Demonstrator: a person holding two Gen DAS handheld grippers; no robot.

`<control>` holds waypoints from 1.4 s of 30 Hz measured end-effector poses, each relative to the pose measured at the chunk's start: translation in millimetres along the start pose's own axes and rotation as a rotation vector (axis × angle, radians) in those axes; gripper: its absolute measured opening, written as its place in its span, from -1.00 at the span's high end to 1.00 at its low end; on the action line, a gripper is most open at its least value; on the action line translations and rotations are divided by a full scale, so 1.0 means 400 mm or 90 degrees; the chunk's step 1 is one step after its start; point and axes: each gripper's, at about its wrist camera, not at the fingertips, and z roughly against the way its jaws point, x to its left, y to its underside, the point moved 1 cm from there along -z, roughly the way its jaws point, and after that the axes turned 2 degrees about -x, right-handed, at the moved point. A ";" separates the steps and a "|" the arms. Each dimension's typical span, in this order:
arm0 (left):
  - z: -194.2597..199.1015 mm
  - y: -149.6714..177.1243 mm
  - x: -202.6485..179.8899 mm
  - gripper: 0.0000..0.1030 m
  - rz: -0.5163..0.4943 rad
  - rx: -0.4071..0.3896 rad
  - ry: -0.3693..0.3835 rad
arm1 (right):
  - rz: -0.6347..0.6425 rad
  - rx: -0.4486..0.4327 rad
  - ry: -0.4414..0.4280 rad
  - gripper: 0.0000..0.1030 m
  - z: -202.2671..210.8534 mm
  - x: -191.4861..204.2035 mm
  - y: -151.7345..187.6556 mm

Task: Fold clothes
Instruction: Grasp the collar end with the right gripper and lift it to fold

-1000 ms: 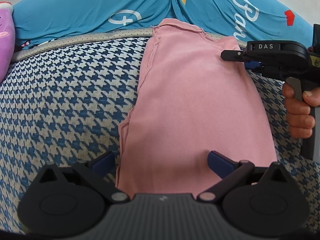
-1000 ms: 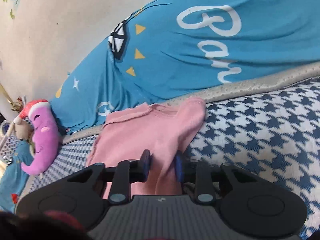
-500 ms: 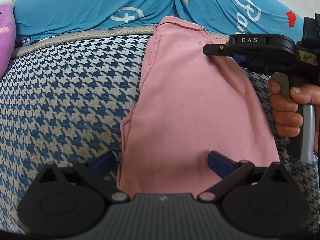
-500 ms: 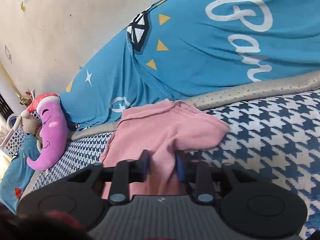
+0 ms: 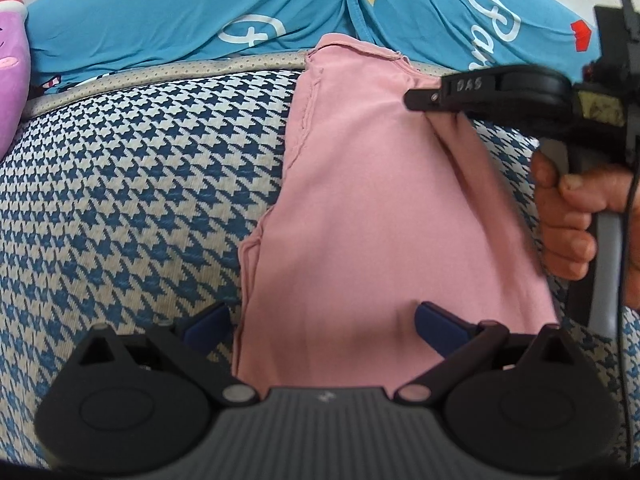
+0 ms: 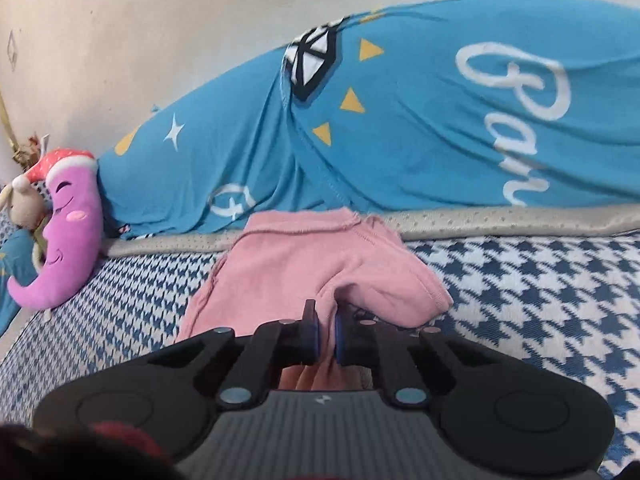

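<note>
My right gripper [image 6: 326,330] pinches a fold of the pink garment [image 5: 380,216] lying on the houndstooth bed cover [image 5: 132,184]; my left gripper [image 5: 324,320], fingers spread, straddles its near hem. A blue quilt [image 6: 420,136] lies behind.

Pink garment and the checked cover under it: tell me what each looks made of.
Pink garment: soft matte knit, probably cotton jersey; it drapes and puckers, seams stitched. Checked cover: thicker woven or knitted houndstooth fabric, likely; textured surface, no sheen.

Each matte black plastic gripper [image 5: 322,320] has blue finger pads [image 5: 436,322], silver pivot screws and a ribbed grey body. The other black gripper [image 5: 424,100] is embossed "DAS", with a grey handle and thin black cable.
</note>
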 end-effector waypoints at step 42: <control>-0.002 0.010 0.056 -1.00 0.009 -0.014 -0.048 | -0.413 -0.050 0.019 0.31 0.041 -0.264 -0.027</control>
